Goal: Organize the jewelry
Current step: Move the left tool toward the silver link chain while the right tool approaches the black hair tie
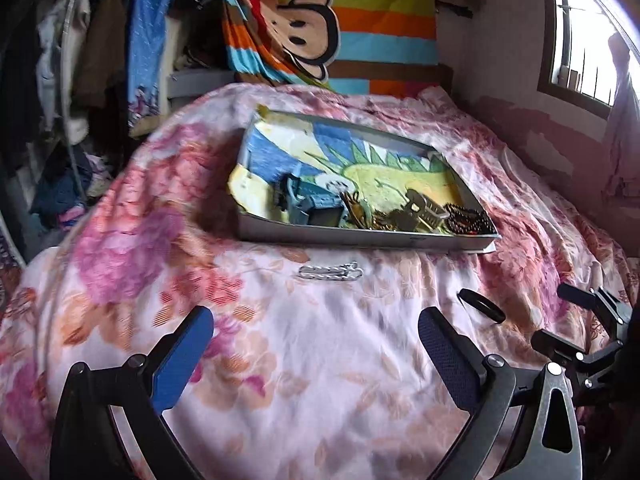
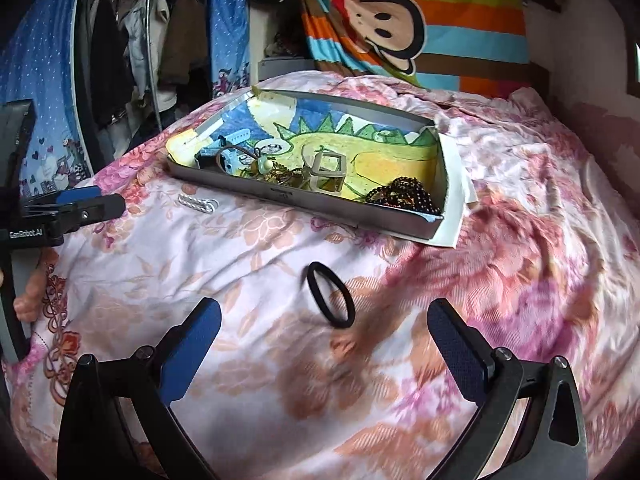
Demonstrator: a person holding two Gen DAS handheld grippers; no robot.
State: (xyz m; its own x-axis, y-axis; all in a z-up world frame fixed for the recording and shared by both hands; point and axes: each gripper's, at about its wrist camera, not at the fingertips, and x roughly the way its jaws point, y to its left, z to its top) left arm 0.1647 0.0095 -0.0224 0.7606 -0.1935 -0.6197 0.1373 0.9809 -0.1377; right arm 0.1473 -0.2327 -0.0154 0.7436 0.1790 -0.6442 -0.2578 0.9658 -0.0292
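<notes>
A shallow grey tray lined with a dinosaur drawing lies on the floral bedspread. Along its near side sit a blue watch, gold pieces, a clear square box and dark beaded bracelets. A silver chain rests on the bedspread just in front of the tray. A black ring-shaped band lies nearer, ahead of my right gripper. Both my left gripper and the right one are open and hold nothing.
The floral bedspread covers the whole bed. A striped monkey-print blanket hangs behind it. Clothes hang at the left. A window is on the right wall.
</notes>
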